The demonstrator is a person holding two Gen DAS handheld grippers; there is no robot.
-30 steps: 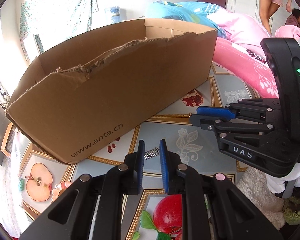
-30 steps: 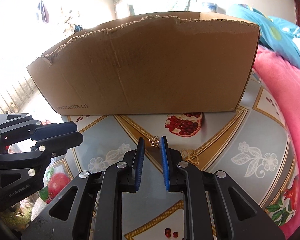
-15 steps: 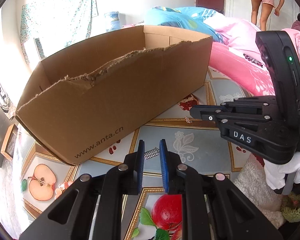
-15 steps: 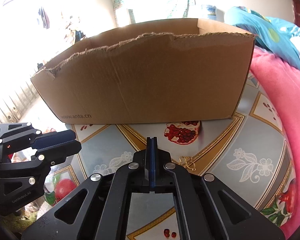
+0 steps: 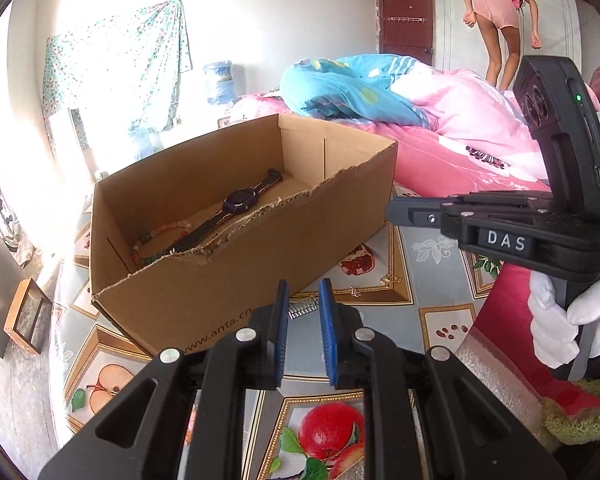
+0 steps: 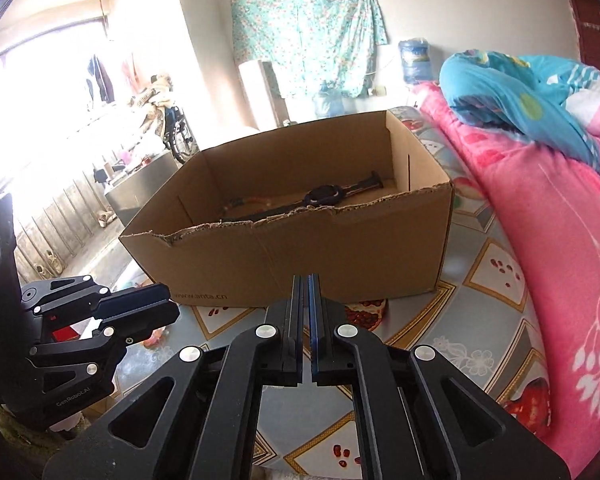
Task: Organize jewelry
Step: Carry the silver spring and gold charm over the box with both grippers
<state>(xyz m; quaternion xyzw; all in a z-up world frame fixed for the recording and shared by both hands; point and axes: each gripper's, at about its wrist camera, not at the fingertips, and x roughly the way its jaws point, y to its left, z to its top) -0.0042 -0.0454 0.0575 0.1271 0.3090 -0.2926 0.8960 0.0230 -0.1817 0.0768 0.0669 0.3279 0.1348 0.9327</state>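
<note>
An open cardboard box (image 5: 260,256) (image 6: 320,256) stands on the fruit-print tablecloth. Inside it lie a dark watch (image 5: 240,200) (image 6: 322,196) and a beaded bracelet (image 5: 160,236) (image 6: 252,201). My left gripper (image 5: 302,288) (image 6: 172,308) hovers before the box's front wall, shut on a small silver ribbed piece (image 5: 303,307) at its tips. My right gripper (image 6: 306,280) (image 5: 396,206) is raised beside it. Its jaws are opening by a thin slit, and I see nothing between them. Two small gold pieces (image 5: 354,291) (image 5: 390,280) lie on the cloth below.
A pink quilt (image 6: 540,240) and a blue one (image 6: 520,92) are heaped along the right. A white-gloved hand (image 5: 560,320) holds the right gripper. A person (image 5: 496,12) stands at the back. A wooden frame (image 5: 24,316) lies on the floor at the left.
Both grippers have risen, so the box's inside now shows. The right jaws closed from around a small gold piece. The left keeps the silver piece at its tips.
</note>
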